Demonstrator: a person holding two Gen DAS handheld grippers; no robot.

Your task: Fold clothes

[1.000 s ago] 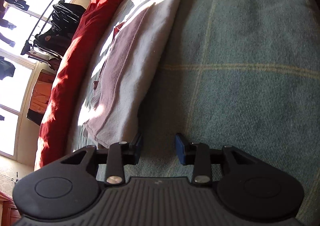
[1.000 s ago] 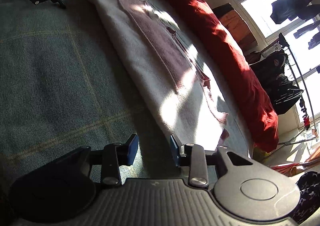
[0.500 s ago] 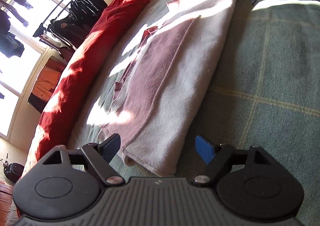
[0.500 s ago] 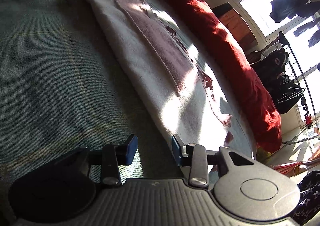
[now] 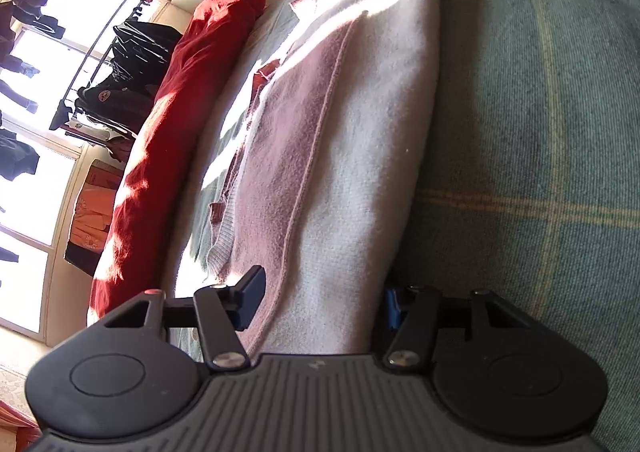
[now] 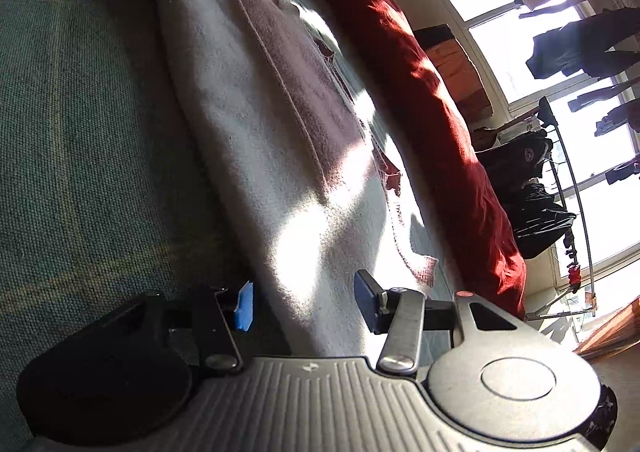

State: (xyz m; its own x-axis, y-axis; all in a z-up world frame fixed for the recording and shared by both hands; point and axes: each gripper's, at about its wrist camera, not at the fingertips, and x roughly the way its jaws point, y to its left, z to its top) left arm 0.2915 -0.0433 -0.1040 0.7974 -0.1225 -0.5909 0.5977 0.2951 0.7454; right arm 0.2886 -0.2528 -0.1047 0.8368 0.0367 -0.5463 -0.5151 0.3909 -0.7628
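Folded garment [image 5: 344, 156] between open jaws — both ends.

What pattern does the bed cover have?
Green bed cover with thin yellow checks, clearest in left wrist view.

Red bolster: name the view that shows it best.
Left wrist view: the red bolster runs nearly end to end beside the folded garment. Right wrist view shows it too, but its far end is cropped.
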